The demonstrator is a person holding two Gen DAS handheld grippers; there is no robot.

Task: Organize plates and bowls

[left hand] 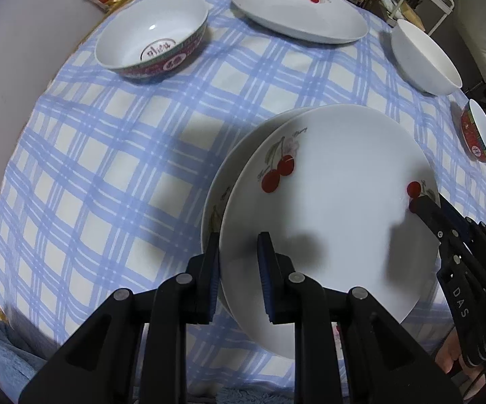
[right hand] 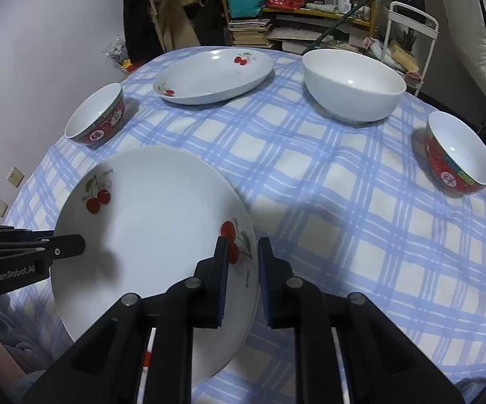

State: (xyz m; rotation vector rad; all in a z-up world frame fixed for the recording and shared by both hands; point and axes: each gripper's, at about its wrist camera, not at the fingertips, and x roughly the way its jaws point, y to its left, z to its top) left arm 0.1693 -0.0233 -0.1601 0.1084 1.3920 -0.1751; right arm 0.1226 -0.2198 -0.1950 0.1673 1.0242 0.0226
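A white round cherry plate [left hand: 337, 202] [right hand: 148, 229] hangs tilted just over a second cherry plate [left hand: 214, 181], offset from it to the right. My left gripper [left hand: 239, 240] [right hand: 77, 245] is shut on the top plate's near-left rim, one finger above and one below. On the opposite rim my right gripper [right hand: 243, 240] [left hand: 418, 205] is shut beside a cherry print. Elsewhere on the cloth stand a red patterned bowl [left hand: 152, 37] [right hand: 96, 121], an oval cherry plate [left hand: 296, 10] [right hand: 212, 77], a plain white bowl [left hand: 424, 57] [right hand: 354, 84] and another red bowl [left hand: 480, 131] [right hand: 458, 155].
A blue-and-white checked cloth [left hand: 108, 168] [right hand: 344, 219] covers the round table. Beyond the far edge are cluttered shelves [right hand: 276, 17] and a white cart [right hand: 411, 23]. A lilac wall with sockets [right hand: 13, 176] is at the left. A blue towel [left hand: 3, 353] lies at the near edge.
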